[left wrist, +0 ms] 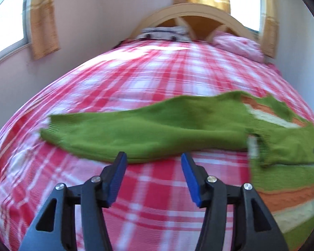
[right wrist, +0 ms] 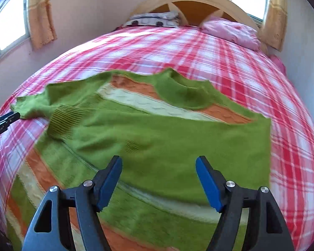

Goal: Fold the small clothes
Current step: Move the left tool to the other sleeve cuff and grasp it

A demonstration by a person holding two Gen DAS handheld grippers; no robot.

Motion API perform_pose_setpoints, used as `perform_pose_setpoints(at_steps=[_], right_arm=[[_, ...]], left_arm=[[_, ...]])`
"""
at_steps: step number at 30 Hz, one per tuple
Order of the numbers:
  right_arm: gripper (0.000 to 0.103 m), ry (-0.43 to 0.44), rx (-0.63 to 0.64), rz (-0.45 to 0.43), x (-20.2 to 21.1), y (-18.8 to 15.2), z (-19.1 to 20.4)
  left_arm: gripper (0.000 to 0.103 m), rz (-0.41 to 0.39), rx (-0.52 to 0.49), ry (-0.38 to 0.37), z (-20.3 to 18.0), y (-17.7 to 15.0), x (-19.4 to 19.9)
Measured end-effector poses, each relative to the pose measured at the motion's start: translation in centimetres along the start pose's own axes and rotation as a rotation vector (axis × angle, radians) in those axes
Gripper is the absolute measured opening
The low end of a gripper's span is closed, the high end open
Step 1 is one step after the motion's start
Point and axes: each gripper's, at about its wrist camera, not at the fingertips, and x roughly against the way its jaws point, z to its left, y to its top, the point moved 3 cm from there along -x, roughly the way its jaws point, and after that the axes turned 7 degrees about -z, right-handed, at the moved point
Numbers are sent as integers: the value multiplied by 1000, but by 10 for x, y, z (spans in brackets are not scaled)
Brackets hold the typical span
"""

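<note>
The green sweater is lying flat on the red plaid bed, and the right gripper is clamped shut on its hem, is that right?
Not quite. The green sweater does lie on the red plaid bed, but the right gripper is open, holding nothing, as the right wrist view shows.

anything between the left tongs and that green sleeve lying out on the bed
Nothing visible. The left tongs stand open over bare plaid bedspread, and the green sleeve of the sweater lies just beyond their tips, uncovered.
</note>
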Motion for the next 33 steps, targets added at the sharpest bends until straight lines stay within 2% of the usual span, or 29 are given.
perform_pose_setpoints(at_steps=[3, 5, 7, 11, 15, 17, 23, 27, 30, 33], right_arm=[[74, 19, 38, 79, -27, -15, 22], [74, -5, 46, 30, -26, -17, 27], [74, -3, 29, 18, -25, -19, 26], [74, 11, 13, -7, -24, -22, 22], [74, -8, 30, -16, -23, -24, 26], [74, -7, 28, -18, -24, -24, 25], [74, -7, 27, -22, -23, -25, 25], [74, -8, 26, -24, -23, -25, 25], [74, -8, 26, -24, -23, -25, 25], [74, -9, 27, -24, -23, -25, 25]], left_arm=[[57, 27, 97, 116, 51, -3, -14], [57, 54, 169, 155, 77, -6, -20], [57, 65, 244, 191, 105, -9, -23], [57, 73, 374, 192, 137, -13, -25], [57, 54, 494, 120, 143, -9, -30], [57, 51, 514, 113, 142, -5, -34], [55, 64, 613, 157, 159, 3, -60], [54, 38, 600, 183, 165, 7, -68], [45, 33, 587, 206, 167, 7, -72], [6, 38, 598, 187, 170, 7, -71]])
